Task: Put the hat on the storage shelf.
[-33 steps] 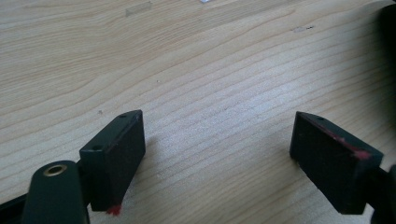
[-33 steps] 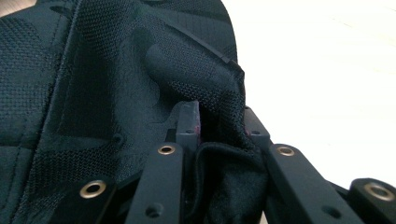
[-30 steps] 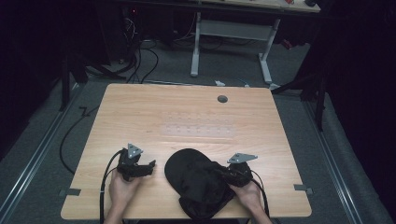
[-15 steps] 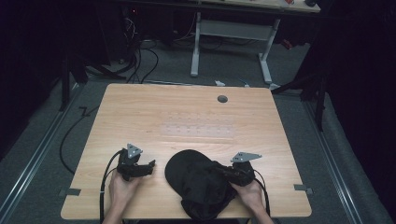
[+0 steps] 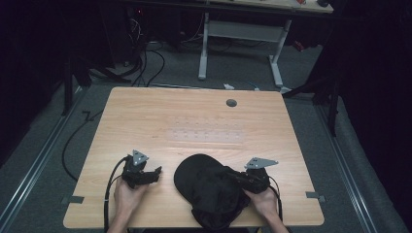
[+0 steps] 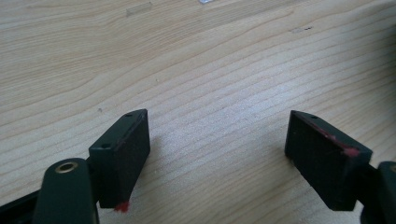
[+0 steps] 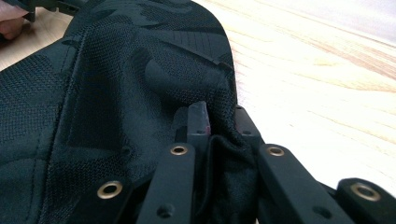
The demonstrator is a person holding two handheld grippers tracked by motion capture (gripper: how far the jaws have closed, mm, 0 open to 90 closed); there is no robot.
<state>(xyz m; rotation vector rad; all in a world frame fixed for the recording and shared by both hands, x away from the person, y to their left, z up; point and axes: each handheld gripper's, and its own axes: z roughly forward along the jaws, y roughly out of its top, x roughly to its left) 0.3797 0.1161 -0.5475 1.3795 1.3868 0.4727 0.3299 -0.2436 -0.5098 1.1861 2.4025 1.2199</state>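
Black cap (image 5: 209, 189) lying at the near edge of the pale wooden counter (image 5: 194, 121), slightly right of the middle, crumpled, with its back part hanging over the counter's front edge. Beyond the counter, grey floor (image 5: 48, 145) and the white legs of a second desk (image 5: 274, 63). On the cap's right side, right tool (image 5: 235, 178) clenched on a fold of the dark mesh fabric, jaws having just been closing with the cloth pinched between them; in the right gripper view, fabric (image 7: 116, 93) bunching up around the narrow gap at the right tool (image 7: 217, 116), bare wood (image 7: 327, 93) off to one side. Left of the cap and apart from it, left tool (image 5: 158, 171) resting low over the counter, released, jaws standing wide yet having just been closing a little, with nothing between them; in the left gripper view, bare wood grain (image 6: 210, 56) between the two pads of the left tool (image 6: 217, 154). Behind each tool, a hand: left hand (image 5: 127, 196) and right hand (image 5: 265, 201), both coming in from the near edge. Trailing from the left tool, a black cable (image 5: 109, 184). Far back on the counter, a small round hole (image 5: 231, 103).
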